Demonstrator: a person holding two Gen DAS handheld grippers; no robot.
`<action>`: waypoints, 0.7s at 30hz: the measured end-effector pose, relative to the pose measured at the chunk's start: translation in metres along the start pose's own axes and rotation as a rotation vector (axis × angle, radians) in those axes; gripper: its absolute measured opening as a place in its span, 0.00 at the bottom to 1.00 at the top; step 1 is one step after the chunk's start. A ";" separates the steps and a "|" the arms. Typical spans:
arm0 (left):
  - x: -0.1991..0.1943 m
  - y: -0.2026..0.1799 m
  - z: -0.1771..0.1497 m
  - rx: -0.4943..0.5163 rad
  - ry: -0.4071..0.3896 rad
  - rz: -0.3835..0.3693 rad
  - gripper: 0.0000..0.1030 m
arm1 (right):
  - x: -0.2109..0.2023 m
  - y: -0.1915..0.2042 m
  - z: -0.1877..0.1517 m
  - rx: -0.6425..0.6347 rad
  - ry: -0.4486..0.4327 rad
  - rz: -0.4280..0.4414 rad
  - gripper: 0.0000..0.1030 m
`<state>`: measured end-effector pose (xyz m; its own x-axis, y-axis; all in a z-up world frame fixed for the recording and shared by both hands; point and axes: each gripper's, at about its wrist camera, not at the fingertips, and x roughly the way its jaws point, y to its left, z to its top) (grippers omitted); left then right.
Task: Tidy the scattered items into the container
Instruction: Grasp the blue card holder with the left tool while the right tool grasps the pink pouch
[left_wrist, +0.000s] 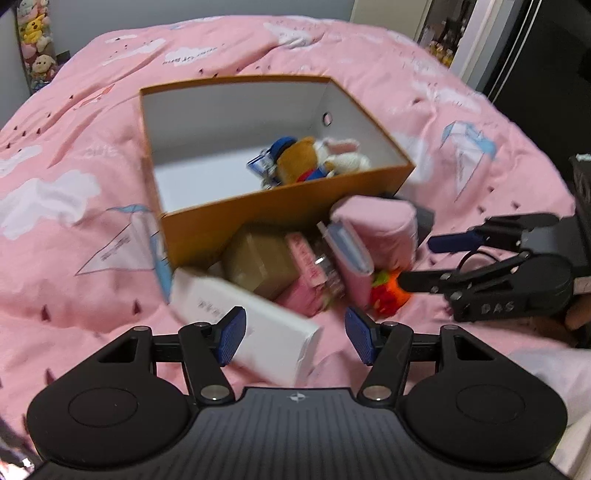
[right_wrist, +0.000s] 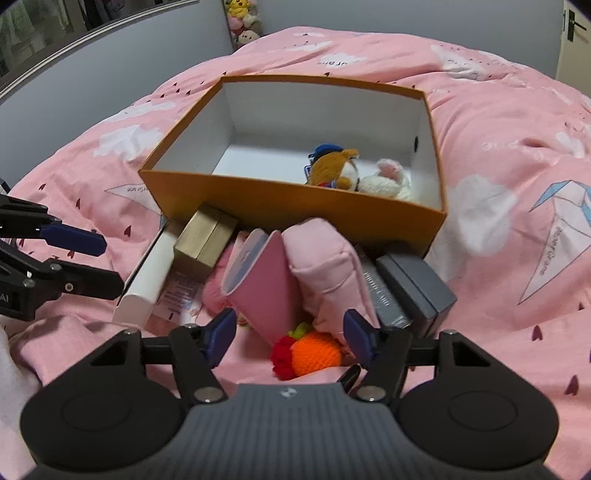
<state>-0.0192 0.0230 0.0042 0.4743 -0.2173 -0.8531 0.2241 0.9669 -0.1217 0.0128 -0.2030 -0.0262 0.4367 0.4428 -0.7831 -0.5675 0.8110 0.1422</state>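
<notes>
Through the left wrist camera we saw the left tool (left_wrist: 293, 336) spread wide and gripping nothing, poised over the near end of a long white box (left_wrist: 255, 325) that lay on the pink bed cover (left_wrist: 74, 258); its left pad overlapped the box's top face, but we could not tell whether they touched. Beyond it stood the orange container (left_wrist: 280, 206), holding a few plush toys (left_wrist: 314, 158). The right tool (left_wrist: 413, 262) came in from the right, close to a knitted strawberry (left_wrist: 388, 295). Through the right wrist camera we saw the right tool (right_wrist: 290, 338) parted, with the knitted strawberry (right_wrist: 306, 354) lying between its pads and neither pad pressing it. Just behind lay a pink pouch (right_wrist: 325, 269), a gold box (right_wrist: 205, 238) and a grey case (right_wrist: 417, 288), all heaped against the container's (right_wrist: 295, 210) near wall.
</notes>
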 end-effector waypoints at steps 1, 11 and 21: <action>0.000 0.003 -0.001 -0.010 0.003 0.004 0.68 | 0.001 0.001 0.000 -0.001 0.002 0.001 0.64; 0.017 -0.002 0.018 -0.073 -0.032 -0.104 0.68 | 0.003 -0.013 0.006 -0.006 0.007 -0.061 0.54; 0.067 -0.019 0.045 -0.145 0.070 -0.212 0.68 | 0.017 -0.024 0.012 -0.048 0.032 -0.062 0.53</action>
<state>0.0465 -0.0158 -0.0281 0.3689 -0.4122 -0.8331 0.1856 0.9109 -0.3686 0.0424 -0.2109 -0.0354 0.4499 0.3794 -0.8085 -0.5735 0.8167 0.0642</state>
